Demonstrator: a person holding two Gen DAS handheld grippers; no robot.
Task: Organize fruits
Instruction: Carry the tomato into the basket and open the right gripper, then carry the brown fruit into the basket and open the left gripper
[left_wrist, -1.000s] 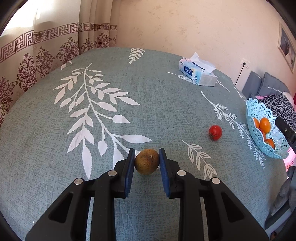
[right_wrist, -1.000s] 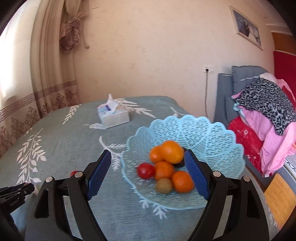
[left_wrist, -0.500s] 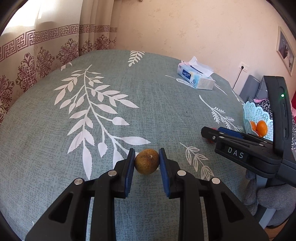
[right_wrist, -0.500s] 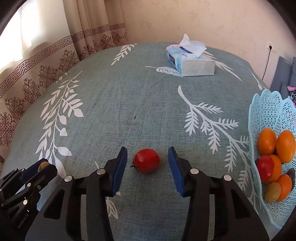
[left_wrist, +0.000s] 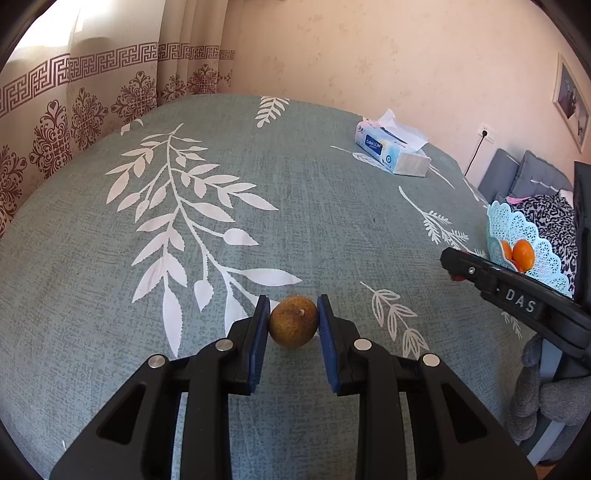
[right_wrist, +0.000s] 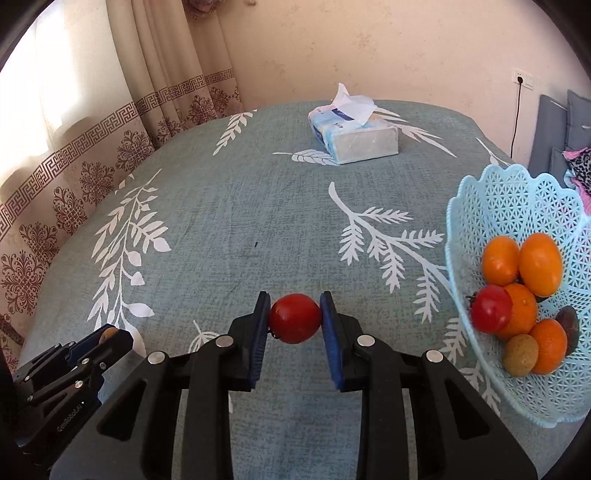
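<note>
Nearest us, the left claw (left_wrist: 292, 325) is clamped on the small round brown fruit (left_wrist: 292, 322), and the right claw (right_wrist: 294, 319), whose jaws have just been closing, now pinches the smooth red tomato (right_wrist: 294, 318); both fruits seem to rest on the grey-green leaf-print worktop (right_wrist: 236, 221), though we cannot be sure. We judge each grip risky: pads meet round skins near their tips, so a quick lift could squirt either fruit loose, and squeezing could bruise the tomato. Further right, the pale blue lattice plastic basket (right_wrist: 517, 206) is already crowded with oranges; a dropped fruit may roll. Both claws converging there could collide. Farthest, the white-and-blue tissue pack (right_wrist: 354, 136) obstructs nothing.
</note>
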